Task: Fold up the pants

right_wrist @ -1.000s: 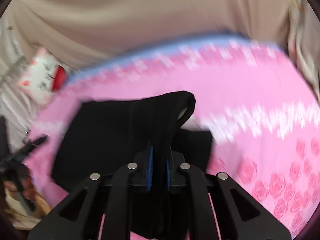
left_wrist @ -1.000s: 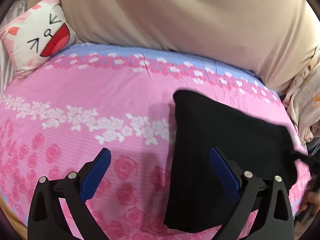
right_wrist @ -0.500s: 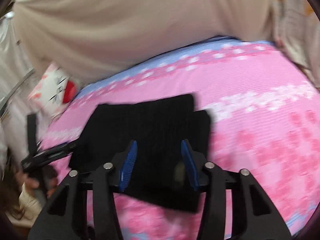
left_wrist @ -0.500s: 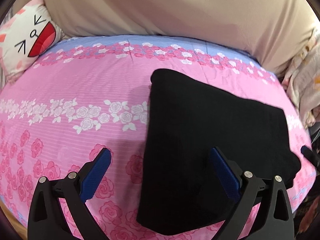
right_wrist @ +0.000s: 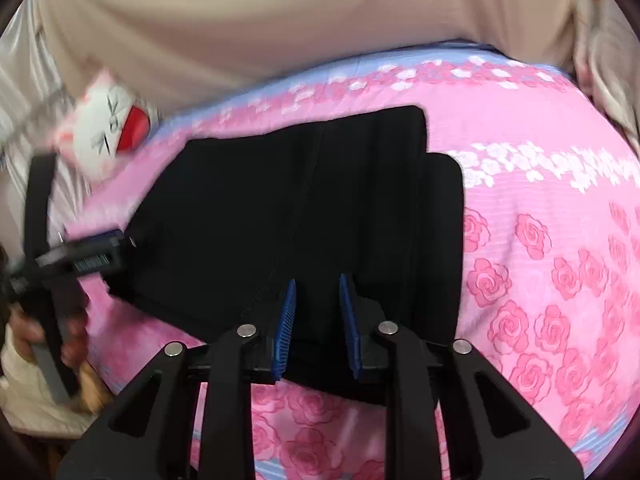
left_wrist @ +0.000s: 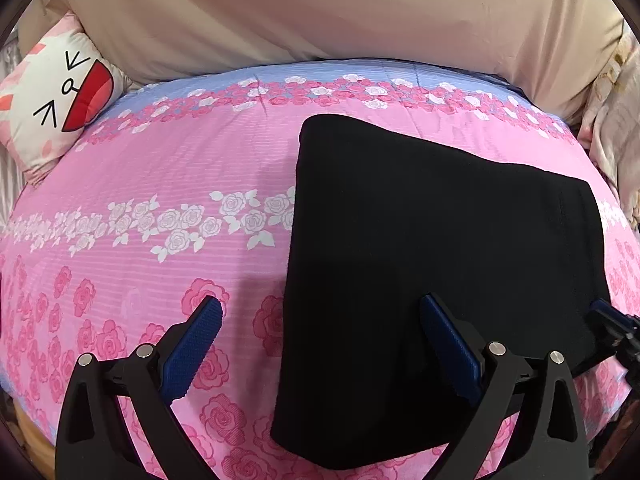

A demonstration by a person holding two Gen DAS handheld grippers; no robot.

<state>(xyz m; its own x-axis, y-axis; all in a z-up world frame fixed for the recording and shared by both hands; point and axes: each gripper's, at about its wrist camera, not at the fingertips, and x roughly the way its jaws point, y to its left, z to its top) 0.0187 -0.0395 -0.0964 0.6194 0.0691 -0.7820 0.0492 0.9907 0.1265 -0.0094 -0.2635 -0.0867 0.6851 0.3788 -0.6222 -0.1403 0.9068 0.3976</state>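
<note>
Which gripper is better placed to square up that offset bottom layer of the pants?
Right. The right gripper hangs open over the pants, close to the protruding layer. The left gripper straddles the opposite edge, half over the bedsheet.

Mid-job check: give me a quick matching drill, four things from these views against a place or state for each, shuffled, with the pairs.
Things:
1. black pants
2. left claw
3. right claw
4. cat pillow

States:
A. wide open, one finger over the pink sheet, the other over black fabric
B. folded flat on the bed
C. at the bed's far left corner
D. fingers narrowly apart, nothing between them

Pairs: 1-B, 2-A, 3-D, 4-C
</note>
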